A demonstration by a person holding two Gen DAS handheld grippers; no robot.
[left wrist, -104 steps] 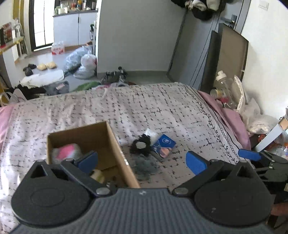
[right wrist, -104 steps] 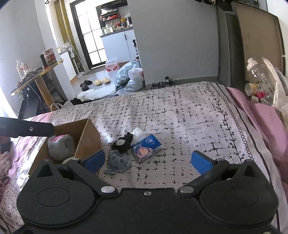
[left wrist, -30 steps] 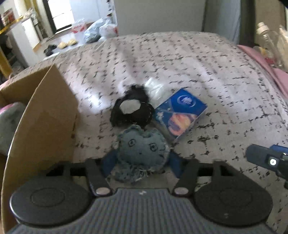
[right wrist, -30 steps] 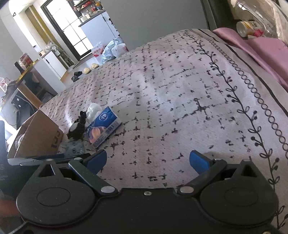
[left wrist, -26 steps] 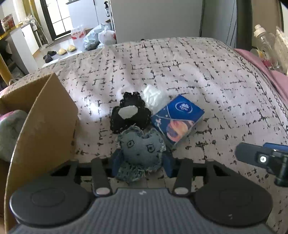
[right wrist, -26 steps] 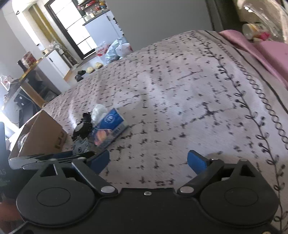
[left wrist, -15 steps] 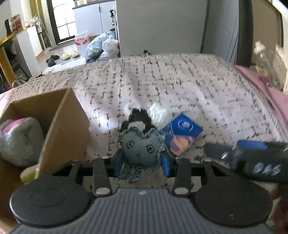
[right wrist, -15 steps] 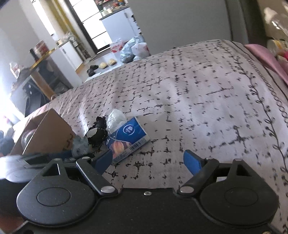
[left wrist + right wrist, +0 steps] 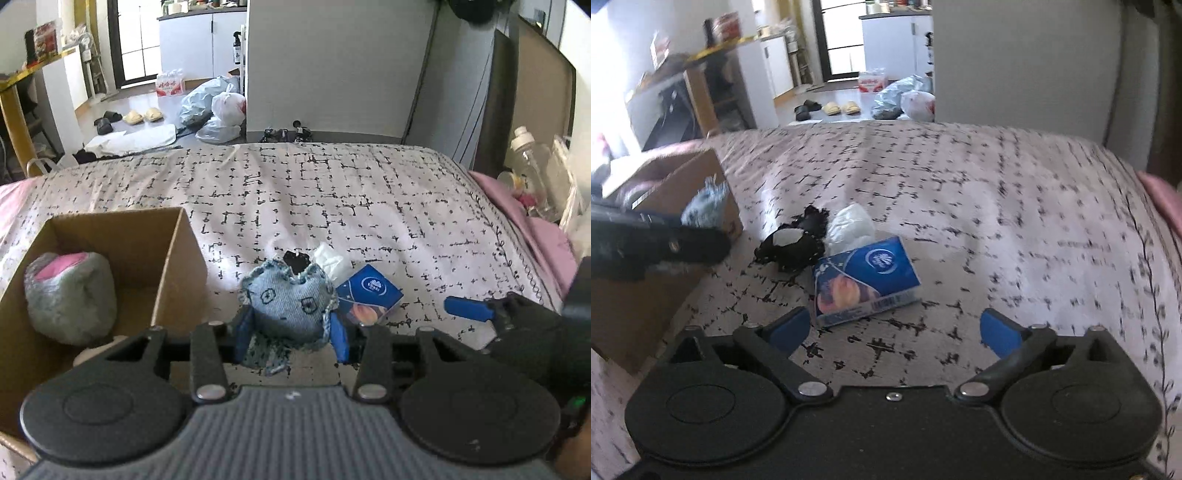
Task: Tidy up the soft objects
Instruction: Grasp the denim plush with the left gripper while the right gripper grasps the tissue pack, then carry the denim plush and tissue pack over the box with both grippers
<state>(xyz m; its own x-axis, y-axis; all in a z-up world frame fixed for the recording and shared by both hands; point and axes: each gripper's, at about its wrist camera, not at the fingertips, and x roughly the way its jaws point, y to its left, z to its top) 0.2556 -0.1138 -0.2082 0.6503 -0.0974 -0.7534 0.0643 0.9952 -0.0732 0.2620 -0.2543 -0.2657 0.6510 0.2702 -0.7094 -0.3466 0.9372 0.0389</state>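
Observation:
My left gripper (image 9: 291, 338) is shut on a small blue denim soft toy (image 9: 290, 302) and holds it above the bed, just right of the open cardboard box (image 9: 177, 266). A grey and pink plush (image 9: 70, 295) lies inside the box. Behind the toy, a black fabric piece (image 9: 794, 245), a white crumpled tissue (image 9: 851, 223) and a blue tissue pack (image 9: 866, 277) lie on the patterned bedspread (image 9: 332, 192). My right gripper (image 9: 895, 330) hovers close before the tissue pack, its jaws opening with nothing between them. In the right wrist view the left gripper (image 9: 665, 240) shows at the left, blurred.
Pink bedding (image 9: 535, 236) and a plastic bottle (image 9: 528, 155) sit at the bed's right edge by the headboard. Beyond the far edge, plastic bags (image 9: 218, 107) and slippers (image 9: 142, 116) lie on the floor.
My left gripper has closed on the denim toy and lifted it off the bedspread. The right gripper has swung left toward the tissue pack, and its view has rolled level.

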